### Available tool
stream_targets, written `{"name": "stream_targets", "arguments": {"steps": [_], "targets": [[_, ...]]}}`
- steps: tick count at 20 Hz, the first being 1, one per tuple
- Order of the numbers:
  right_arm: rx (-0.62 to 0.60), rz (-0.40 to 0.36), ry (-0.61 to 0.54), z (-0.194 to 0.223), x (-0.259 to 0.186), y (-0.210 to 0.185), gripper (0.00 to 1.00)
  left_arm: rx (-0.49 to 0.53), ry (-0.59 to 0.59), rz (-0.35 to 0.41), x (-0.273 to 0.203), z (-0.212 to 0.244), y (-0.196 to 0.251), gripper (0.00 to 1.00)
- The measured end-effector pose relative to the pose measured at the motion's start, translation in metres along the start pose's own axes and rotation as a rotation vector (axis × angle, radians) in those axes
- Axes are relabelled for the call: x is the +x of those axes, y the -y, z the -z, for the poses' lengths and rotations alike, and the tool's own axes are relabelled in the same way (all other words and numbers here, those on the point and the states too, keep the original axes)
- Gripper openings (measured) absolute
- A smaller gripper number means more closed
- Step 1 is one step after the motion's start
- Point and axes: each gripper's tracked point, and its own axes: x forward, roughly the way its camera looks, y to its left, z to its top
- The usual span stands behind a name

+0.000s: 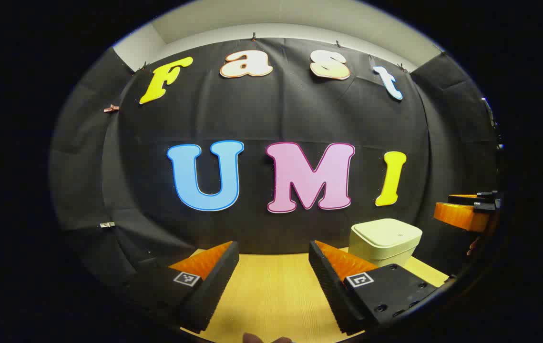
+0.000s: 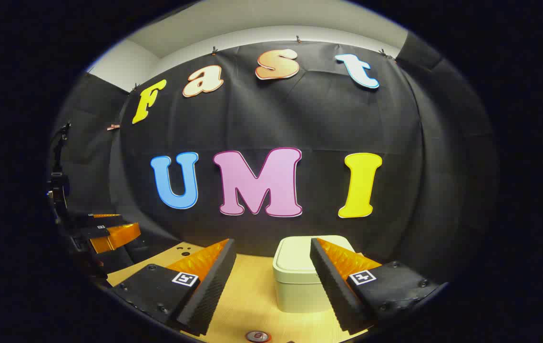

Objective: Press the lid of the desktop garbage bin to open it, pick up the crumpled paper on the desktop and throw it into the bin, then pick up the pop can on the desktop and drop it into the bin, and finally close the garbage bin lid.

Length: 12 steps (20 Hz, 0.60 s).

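The cream desktop bin stands at the back of the wooden table with its lid down. My left gripper hovers open over bare table, left of the bin, with nothing between its fingers. In the right gripper view the bin is close ahead. My right gripper is open in front of it, and its right finger overlaps the bin's right side. The round top of the pop can peeks in at the bottom edge, below the gap between the fingers.
The black cloth wall rises right behind the bin. The right gripper shows at the far right of the left gripper view. The left gripper is at the far left of the right gripper view. A small rounded thing touches the bottom edge.
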Motion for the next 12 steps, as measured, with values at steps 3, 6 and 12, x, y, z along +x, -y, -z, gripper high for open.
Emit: {"name": "stream_targets", "arguments": {"steps": [3, 6, 12], "targets": [[-0.024, -0.008, -0.010, 0.004, 0.001, -0.003, 0.98, 0.000, -0.001, -0.002, 0.002, 0.001, 0.000, 0.95], [-0.022, -0.067, 0.014, -0.001, 0.002, -0.012, 0.95, 0.001, -0.002, -0.001, 0.006, 0.003, 0.000, 0.95], [-0.055, 0.000, 0.021, -0.002, 0.010, 0.002, 0.93, -0.002, -0.006, -0.005, 0.012, 0.005, -0.001, 0.95]]}}
